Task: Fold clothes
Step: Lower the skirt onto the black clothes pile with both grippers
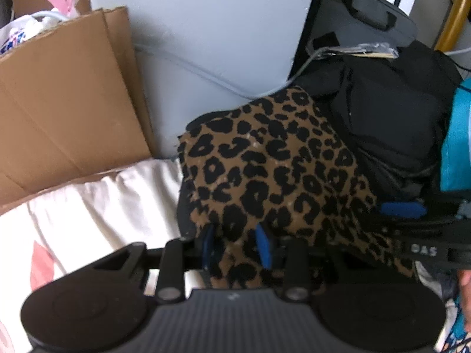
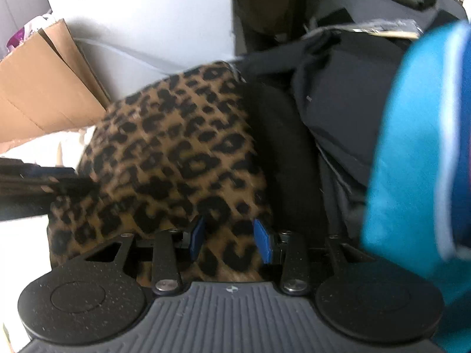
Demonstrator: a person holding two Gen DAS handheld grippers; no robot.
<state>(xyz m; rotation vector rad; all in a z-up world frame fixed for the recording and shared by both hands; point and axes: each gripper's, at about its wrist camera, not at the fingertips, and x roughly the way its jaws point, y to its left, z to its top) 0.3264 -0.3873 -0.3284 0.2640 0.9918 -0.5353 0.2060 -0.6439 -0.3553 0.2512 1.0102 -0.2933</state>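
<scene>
Cardboard [image 1: 67,111] stands left of the leopard cloth [image 1: 265,170], which hangs lifted above the white sheet [image 1: 97,214]. Left gripper [image 1: 237,245] pinches its near edge; right gripper [image 2: 231,241] pinches the same edge farther right. Dark bags [image 1: 391,123] crowd the cloth's right side: swinging it there could snag the fabric or tug it from a pinch.

A bed covered in a white sheet [image 1: 97,206] fills the lower left of the left wrist view, its cloth creased into soft folds, with a pink patch of print near the left edge; a flattened brown cardboard box [image 1: 64,100] rests on its far edge, leaning toward a pale wall; a leopard-print garment [image 1: 265,173] sits on the sheet to the right; behind it black bags [image 1: 391,108] are piled, touching the garment; their base is hidden.
</scene>
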